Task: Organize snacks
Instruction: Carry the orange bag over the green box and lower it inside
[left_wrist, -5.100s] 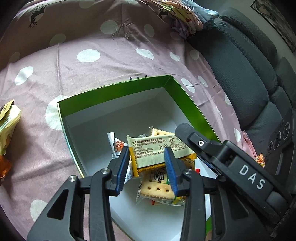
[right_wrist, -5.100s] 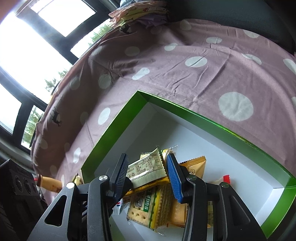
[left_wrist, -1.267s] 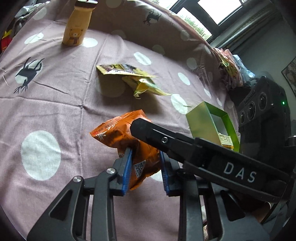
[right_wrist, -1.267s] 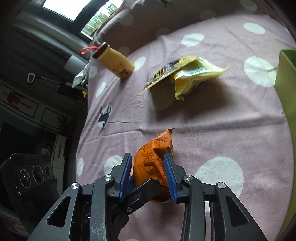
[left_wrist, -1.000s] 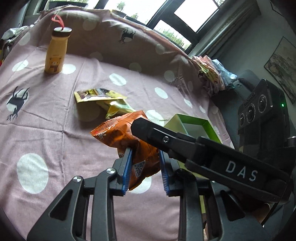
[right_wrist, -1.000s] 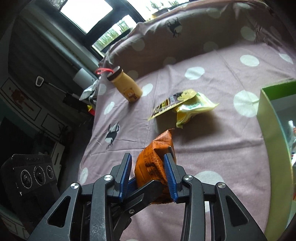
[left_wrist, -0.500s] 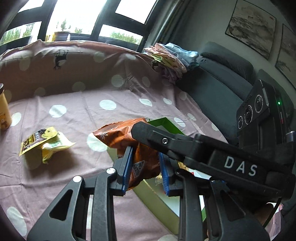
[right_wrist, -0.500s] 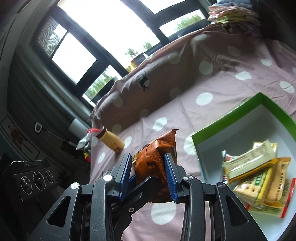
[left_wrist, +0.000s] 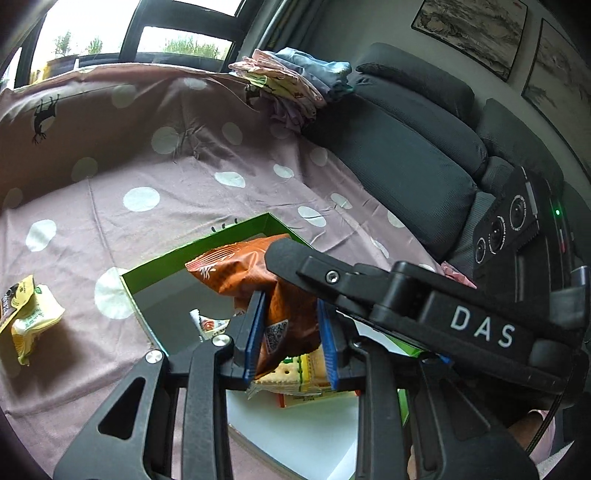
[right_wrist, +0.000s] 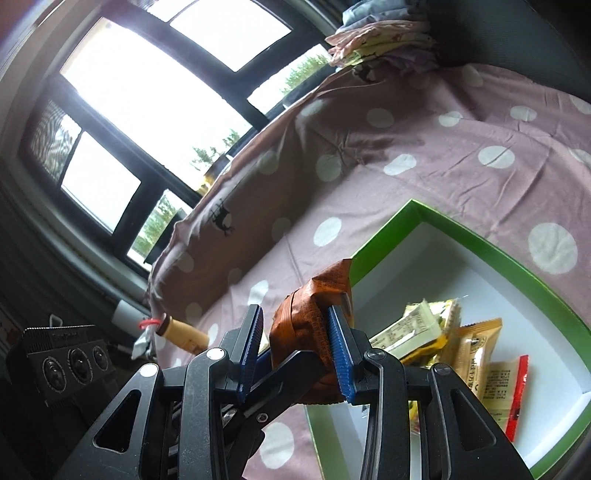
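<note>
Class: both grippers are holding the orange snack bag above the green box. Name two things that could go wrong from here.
1. Both the left gripper and right gripper pinch the orange bag; uneven release could tear or crush it.
2. The green box already holds packets; the bag might land on them or catch the rim.

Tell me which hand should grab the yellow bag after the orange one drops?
Probably left: its view shows the yellow bag on the cloth, off to its left; the right view misses it. First the left gripper and right gripper must release the orange bag.
</note>
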